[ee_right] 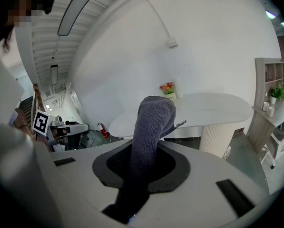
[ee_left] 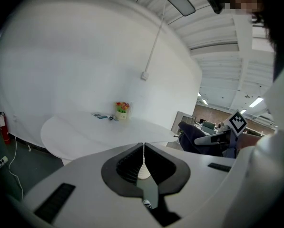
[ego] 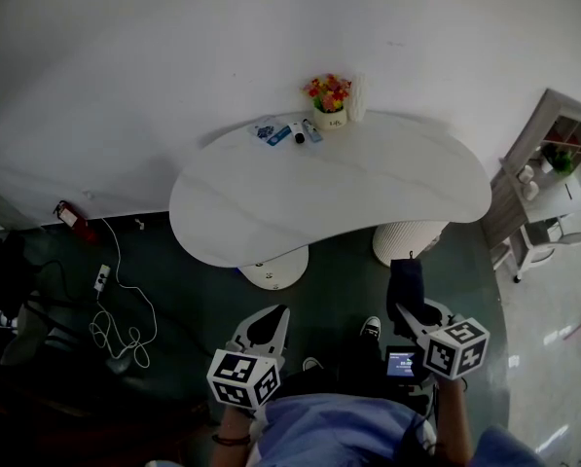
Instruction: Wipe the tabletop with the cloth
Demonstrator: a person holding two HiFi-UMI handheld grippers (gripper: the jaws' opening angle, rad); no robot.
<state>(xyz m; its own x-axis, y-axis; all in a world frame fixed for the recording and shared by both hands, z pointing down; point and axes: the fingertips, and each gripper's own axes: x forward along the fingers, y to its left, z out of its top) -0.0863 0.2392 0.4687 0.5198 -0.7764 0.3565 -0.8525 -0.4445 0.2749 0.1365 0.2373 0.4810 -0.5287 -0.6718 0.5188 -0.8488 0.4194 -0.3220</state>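
A white kidney-shaped tabletop [ego: 348,188] stands ahead of me on two white ribbed bases. My right gripper [ego: 410,311] is shut on a dark grey cloth [ego: 405,282], which sticks up from its jaws; in the right gripper view the cloth [ee_right: 149,132] fills the space between the jaws. My left gripper [ego: 271,321] is shut with nothing in it, its jaws meeting at a thin line [ee_left: 143,148]. Both grippers hang close to my body, short of the table's near edge, over the dark floor.
At the table's far edge sit a small flower pot [ego: 329,100], a white ribbed container [ego: 356,98] and a few small items [ego: 285,132]. A shelf unit [ego: 553,178] stands right. A power strip and cable [ego: 110,309] and a fire extinguisher [ego: 71,219] lie on the floor left.
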